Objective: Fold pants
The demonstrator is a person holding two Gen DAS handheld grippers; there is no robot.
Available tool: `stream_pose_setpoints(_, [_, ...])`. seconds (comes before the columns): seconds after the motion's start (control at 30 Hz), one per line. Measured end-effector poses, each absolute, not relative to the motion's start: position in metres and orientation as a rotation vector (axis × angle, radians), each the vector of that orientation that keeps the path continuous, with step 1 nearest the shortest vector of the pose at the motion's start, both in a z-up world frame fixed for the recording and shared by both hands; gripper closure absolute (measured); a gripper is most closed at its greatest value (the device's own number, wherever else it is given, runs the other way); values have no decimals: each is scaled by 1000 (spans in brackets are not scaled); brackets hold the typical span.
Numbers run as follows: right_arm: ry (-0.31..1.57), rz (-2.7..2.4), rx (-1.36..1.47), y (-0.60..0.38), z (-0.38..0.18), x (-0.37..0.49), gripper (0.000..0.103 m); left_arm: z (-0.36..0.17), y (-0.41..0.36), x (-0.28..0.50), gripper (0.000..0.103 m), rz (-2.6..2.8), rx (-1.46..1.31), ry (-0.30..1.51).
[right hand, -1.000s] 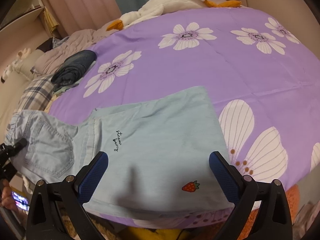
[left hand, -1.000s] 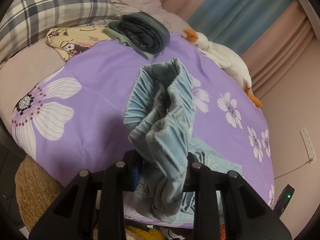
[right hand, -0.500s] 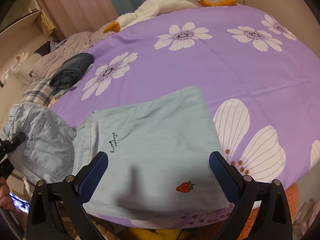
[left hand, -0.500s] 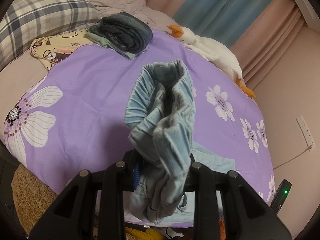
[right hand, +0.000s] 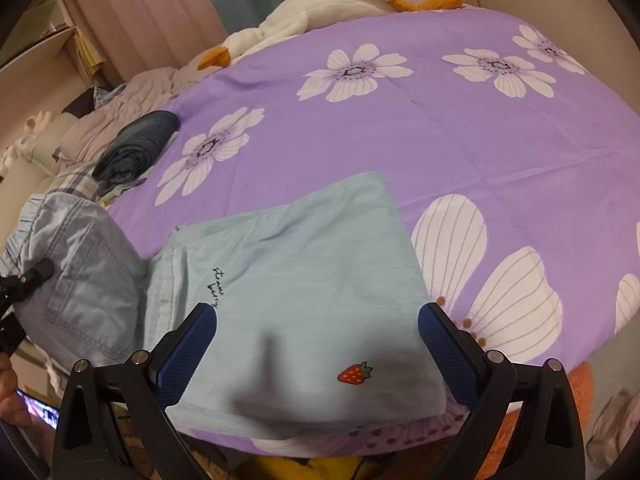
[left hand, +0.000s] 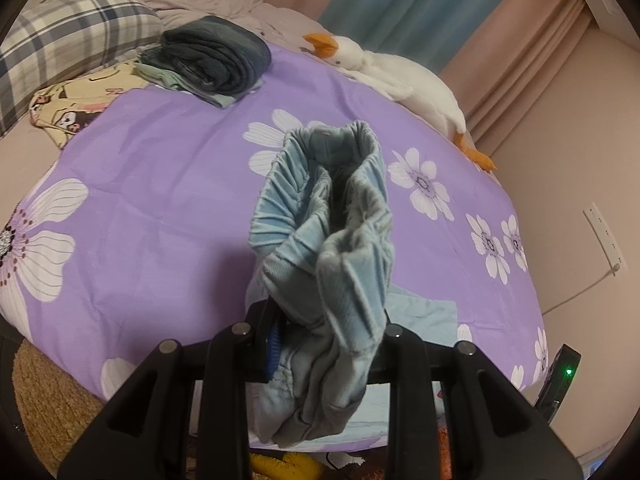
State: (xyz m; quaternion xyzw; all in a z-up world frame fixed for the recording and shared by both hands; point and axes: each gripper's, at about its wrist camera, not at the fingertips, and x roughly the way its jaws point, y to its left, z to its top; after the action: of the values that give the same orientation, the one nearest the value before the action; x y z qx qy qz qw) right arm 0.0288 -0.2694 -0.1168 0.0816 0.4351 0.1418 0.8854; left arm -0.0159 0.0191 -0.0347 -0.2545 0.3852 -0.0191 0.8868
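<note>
Left tool [left hand: 326, 344] clamped tight on the bunched waistband of the light blue pants [left hand: 332, 240], lifting it above the purple flowered bedspread [left hand: 160, 184]. Behind it, a folded dark pile [left hand: 212, 60] by the plaid pillow [left hand: 72, 36], plush goose [left hand: 396, 76] along the far edge.

Pants [right hand: 288, 304]: light blue denim, part-folded. The leg section lies flat near the front edge of the bed, bearing a strawberry motif and script lettering. The gathered elastic waistband [left hand: 332, 216] is bunched and lifted upright, back pocket visible on its outer face
</note>
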Motion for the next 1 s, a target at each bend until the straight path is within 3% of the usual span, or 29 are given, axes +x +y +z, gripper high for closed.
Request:
stream_pose_setpoints(0.53, [914,210,191,-291,-121,32,3,-25,-49,10,77,-250,-408,834])
stream_pose_setpoints(1.0, [926,185,216,-305,-126,27,3,-71,-100,44,76,-348,-342,976])
